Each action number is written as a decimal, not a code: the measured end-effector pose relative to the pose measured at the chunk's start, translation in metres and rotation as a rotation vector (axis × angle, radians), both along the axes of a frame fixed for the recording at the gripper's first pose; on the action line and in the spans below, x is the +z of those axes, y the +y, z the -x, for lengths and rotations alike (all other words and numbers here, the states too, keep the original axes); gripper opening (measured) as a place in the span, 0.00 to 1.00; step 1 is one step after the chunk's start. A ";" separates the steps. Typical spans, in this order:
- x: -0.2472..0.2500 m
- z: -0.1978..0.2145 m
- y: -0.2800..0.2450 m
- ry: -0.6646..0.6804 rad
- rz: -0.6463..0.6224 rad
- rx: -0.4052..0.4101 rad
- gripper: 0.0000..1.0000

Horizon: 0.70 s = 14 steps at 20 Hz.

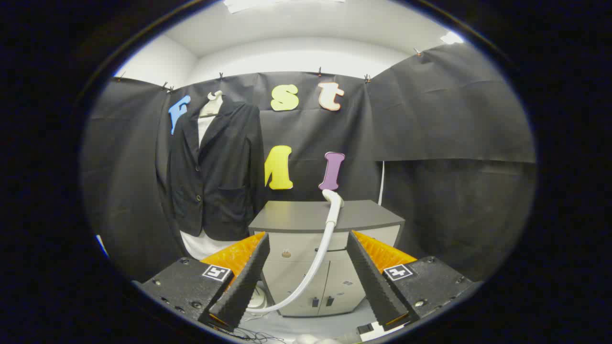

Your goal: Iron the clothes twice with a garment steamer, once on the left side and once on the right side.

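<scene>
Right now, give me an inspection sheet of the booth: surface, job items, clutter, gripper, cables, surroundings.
Surface: grey cabinet, top bare apart from the steamer head.
Job items: dark jacket on a hanger against the wall, over something white; steamer head resting at the cabinet top's front edge, its hose curving down past the doors towards the floor.
Clutter: thin dark wires on the floor near the fingers.
Gripper: gripper open, nothing between the fingers; cabinet and hose lie beyond them.
Cables: white cable hanging down the wall behind the cabinet.
Surroundings: black cloth wall, white wall above it.
</scene>
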State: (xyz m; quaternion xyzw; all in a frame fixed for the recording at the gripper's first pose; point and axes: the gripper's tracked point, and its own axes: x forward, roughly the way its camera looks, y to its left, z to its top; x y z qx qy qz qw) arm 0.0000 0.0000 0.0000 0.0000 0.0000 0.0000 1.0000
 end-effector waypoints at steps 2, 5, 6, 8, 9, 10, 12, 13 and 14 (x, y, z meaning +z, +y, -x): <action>-0.001 -0.001 0.005 0.005 0.017 -0.001 1.00; 0.003 -0.004 0.007 0.005 0.026 -0.012 1.00; 0.004 -0.005 0.007 0.005 0.027 -0.015 1.00; 0.006 -0.007 0.008 0.004 0.028 -0.017 1.00; 0.008 -0.007 0.006 -0.001 0.027 -0.025 1.00; 0.010 -0.007 0.006 -0.008 0.023 -0.030 1.00; 0.010 -0.009 0.006 -0.005 0.022 -0.033 1.00; 0.012 -0.011 0.006 -0.005 0.026 -0.035 1.00; 0.014 -0.012 0.005 -0.009 0.032 -0.041 1.00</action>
